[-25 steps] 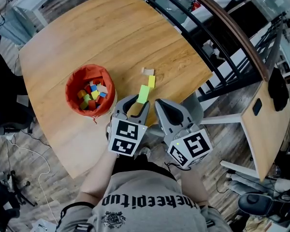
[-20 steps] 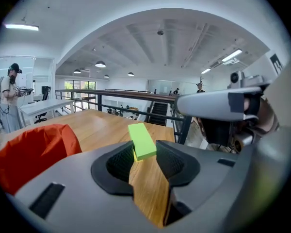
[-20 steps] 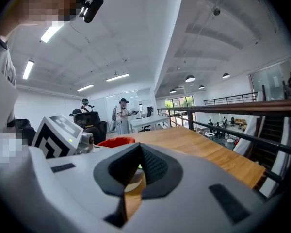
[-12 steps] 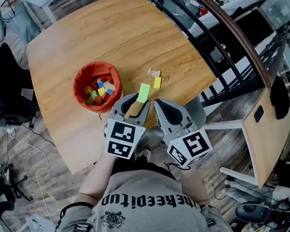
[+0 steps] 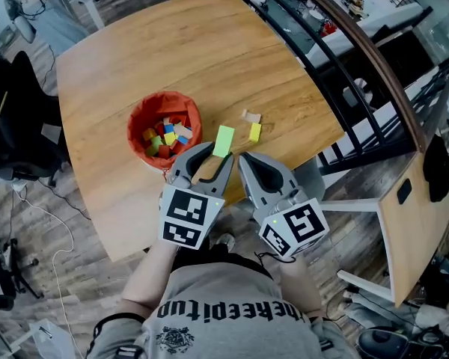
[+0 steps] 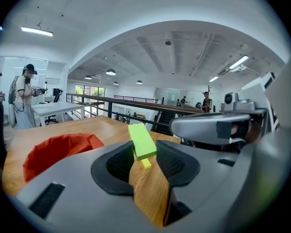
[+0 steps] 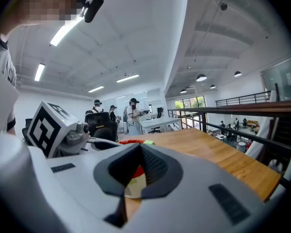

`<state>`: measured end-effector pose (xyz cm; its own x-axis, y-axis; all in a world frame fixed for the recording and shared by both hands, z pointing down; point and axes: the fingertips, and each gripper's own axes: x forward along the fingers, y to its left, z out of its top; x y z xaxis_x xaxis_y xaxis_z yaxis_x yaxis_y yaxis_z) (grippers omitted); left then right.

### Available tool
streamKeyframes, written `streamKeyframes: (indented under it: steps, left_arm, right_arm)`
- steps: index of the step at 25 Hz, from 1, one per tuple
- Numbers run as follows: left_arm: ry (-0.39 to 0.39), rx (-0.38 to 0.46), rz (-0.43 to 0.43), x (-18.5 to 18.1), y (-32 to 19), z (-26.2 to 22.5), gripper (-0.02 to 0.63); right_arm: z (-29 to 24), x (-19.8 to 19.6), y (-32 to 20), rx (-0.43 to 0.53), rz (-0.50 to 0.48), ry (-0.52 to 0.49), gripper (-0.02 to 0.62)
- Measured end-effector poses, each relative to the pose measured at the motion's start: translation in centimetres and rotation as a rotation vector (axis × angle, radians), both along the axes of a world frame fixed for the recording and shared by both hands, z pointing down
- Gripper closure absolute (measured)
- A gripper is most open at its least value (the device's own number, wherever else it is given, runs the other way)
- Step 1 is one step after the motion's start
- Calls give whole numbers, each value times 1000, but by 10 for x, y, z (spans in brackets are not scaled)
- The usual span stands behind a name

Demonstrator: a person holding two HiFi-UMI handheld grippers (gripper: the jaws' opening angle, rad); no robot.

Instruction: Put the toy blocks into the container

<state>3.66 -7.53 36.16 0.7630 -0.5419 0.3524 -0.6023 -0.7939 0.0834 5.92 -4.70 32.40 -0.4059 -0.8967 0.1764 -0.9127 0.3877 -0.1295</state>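
Note:
A red bag-like container (image 5: 165, 129) holding several coloured blocks stands on the round wooden table (image 5: 209, 58). My left gripper (image 5: 213, 155) is just right of it, shut on the near end of a long green block (image 5: 223, 140). The left gripper view shows this green block (image 6: 141, 141) between the pads, tilted up off the wood, with the container (image 6: 58, 149) to its left. A yellow block (image 5: 255, 132) and a pale block (image 5: 251, 116) lie further right. My right gripper (image 5: 247, 163) hangs beside the left one, shut, with nothing plainly held (image 7: 136, 178).
The table's near edge runs under both grippers. A dark metal railing (image 5: 337, 66) passes close behind the table's right side. A black chair (image 5: 7, 126) stands at the left. People stand at white desks (image 6: 53, 108) far off.
My left gripper has carried the green block up and to the left, away from the yellow block and nearer the container. The right gripper has drifted along beside it, still shut.

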Motion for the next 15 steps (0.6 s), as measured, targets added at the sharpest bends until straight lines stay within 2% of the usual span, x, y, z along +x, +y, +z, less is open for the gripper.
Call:
streamKeyframes:
  steps: [15]
  left_arm:
    - [13, 21, -141, -52, -16, -13, 454]
  right_arm:
    - [-4, -38, -15, 18, -117, -10, 584]
